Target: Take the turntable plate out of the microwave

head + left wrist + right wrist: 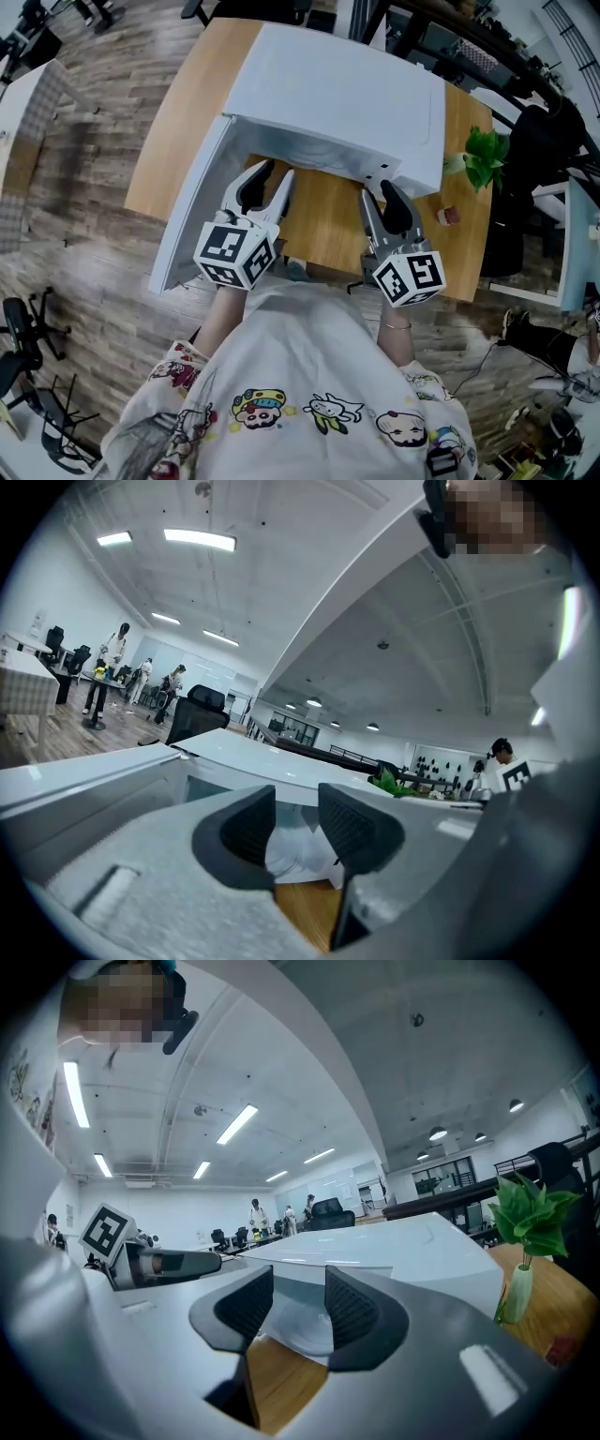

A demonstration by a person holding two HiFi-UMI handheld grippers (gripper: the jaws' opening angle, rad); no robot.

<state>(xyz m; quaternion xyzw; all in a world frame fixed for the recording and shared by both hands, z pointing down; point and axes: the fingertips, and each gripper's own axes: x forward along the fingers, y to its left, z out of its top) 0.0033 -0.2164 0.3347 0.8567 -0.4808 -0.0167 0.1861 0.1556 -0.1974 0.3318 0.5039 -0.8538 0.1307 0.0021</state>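
Observation:
A white microwave (337,98) stands on a wooden table (323,220) with its door (192,202) swung open to the left. Both grippers hover just in front of the opening, above the table. My left gripper (270,176) is open with nothing between its jaws; in its own view (298,808) the white cavity shows through the gap. My right gripper (381,192) is also open and empty. In the right gripper view (298,1297) the round glass turntable plate (300,1330) lies flat inside the cavity, just beyond the fingertips. The microwave's top hides the plate in the head view.
A small green plant in a vase (485,155) stands at the table's right end, with a small red object (448,216) near it. The open door walls off the left side. Office chairs and desks stand around on the wooden floor.

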